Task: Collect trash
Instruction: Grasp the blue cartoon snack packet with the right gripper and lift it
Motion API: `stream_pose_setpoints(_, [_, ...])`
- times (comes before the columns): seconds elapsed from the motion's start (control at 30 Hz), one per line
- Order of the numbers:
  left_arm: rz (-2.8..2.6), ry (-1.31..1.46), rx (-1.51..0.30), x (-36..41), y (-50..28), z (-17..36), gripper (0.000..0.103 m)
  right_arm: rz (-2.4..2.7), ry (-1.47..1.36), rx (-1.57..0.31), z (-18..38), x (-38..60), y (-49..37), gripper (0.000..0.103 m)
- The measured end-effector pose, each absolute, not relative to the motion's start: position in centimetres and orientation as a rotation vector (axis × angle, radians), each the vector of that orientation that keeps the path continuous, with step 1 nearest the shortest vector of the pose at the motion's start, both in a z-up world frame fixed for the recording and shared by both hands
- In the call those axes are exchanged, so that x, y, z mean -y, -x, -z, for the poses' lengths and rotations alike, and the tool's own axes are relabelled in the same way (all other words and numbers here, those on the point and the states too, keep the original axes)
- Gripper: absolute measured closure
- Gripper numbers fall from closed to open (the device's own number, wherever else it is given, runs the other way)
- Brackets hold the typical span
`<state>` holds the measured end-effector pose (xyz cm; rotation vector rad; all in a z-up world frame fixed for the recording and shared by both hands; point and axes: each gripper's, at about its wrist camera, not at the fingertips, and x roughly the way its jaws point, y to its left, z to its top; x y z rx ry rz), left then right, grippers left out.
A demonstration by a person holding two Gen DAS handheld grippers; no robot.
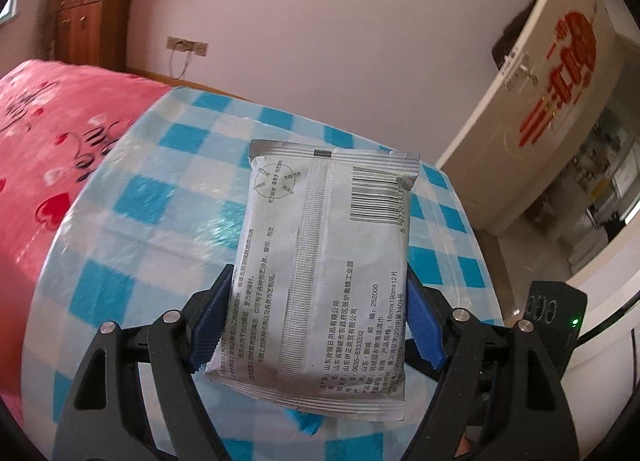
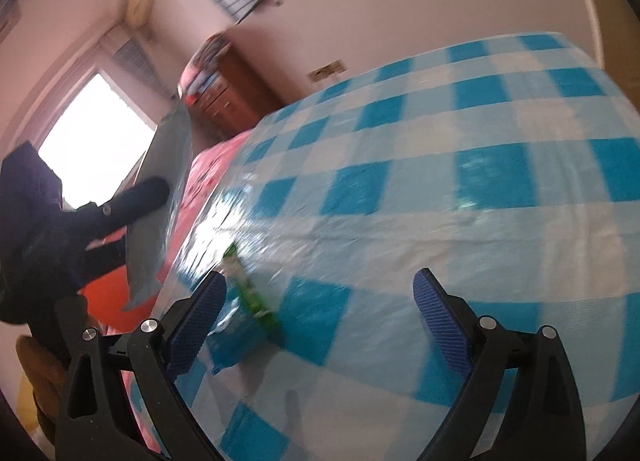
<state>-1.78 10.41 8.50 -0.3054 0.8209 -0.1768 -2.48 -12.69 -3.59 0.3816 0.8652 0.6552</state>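
Right wrist view: your right fingers (image 2: 320, 321) gape empty, the green wrapper (image 2: 250, 293) slanting near their left pad, while your left fingers (image 1: 318, 325) clamp the silver packet (image 1: 324, 269)

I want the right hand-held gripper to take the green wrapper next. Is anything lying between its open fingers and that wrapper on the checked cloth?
Nothing visible does. The green wrapper lies on the checked tablecloth just inside the left finger of the right hand-held gripper, whose jaws stand open and empty, with only bare cloth between them. The picture is blurred.
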Motion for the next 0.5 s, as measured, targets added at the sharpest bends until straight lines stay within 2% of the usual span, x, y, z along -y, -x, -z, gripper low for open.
stream_pose_setpoints(0.5, [0.031,0.324,-0.809,-17.3,7.1,-8.0,0.025,-0.738,-0.092,-0.878,3.6,3.8,3.5,0.01])
